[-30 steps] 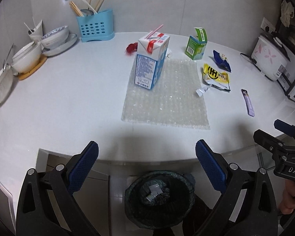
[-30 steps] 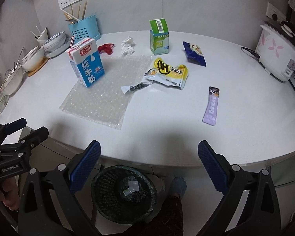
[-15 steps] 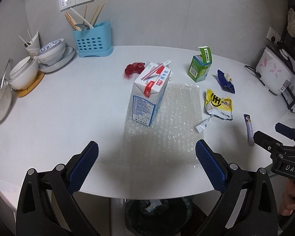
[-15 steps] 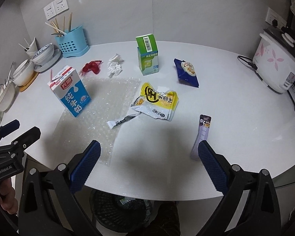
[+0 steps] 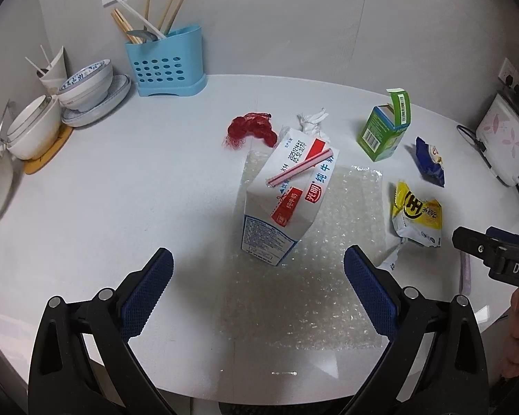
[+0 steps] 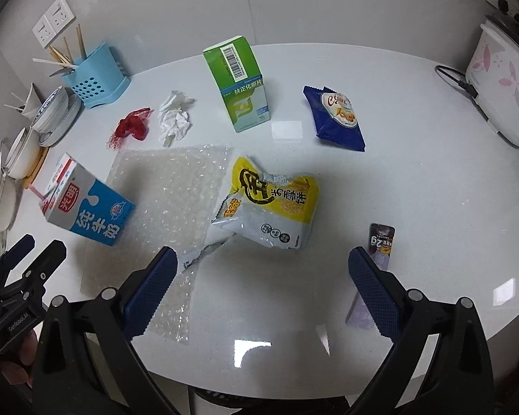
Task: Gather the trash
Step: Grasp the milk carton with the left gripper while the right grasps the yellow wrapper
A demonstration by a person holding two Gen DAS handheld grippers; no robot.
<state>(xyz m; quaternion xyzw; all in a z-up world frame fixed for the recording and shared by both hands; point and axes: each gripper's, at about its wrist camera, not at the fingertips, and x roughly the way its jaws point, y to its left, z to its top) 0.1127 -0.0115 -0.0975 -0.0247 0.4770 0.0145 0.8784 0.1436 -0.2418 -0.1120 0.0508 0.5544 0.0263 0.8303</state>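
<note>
Left tongs (image 5: 258,269): spread wide, empty, held above the near edge of the white desk (image 5: 121,186). Directly ahead of them a milk carton (image 5: 287,197) stands upright on a sheet of bubble wrap (image 5: 328,294), a pink straw (image 5: 299,166) lying across its top.

Right tongs (image 6: 263,269): likewise wide and empty, over the near desk edge. A yellow snack bag (image 6: 271,205) lies just ahead between the two pads, its torn corner overlapping the bubble wrap. A purple sachet (image 6: 380,242) lies just beside the right pad.

Further back on the desk: a green box (image 6: 240,83) standing upright, a blue snack packet (image 6: 335,117), a crumpled tissue (image 6: 174,117) and a red net (image 6: 131,128), all apart from both tongs.

At the rear left, a blue utensil holder (image 5: 166,62) and stacked bowls (image 5: 86,86).
</note>
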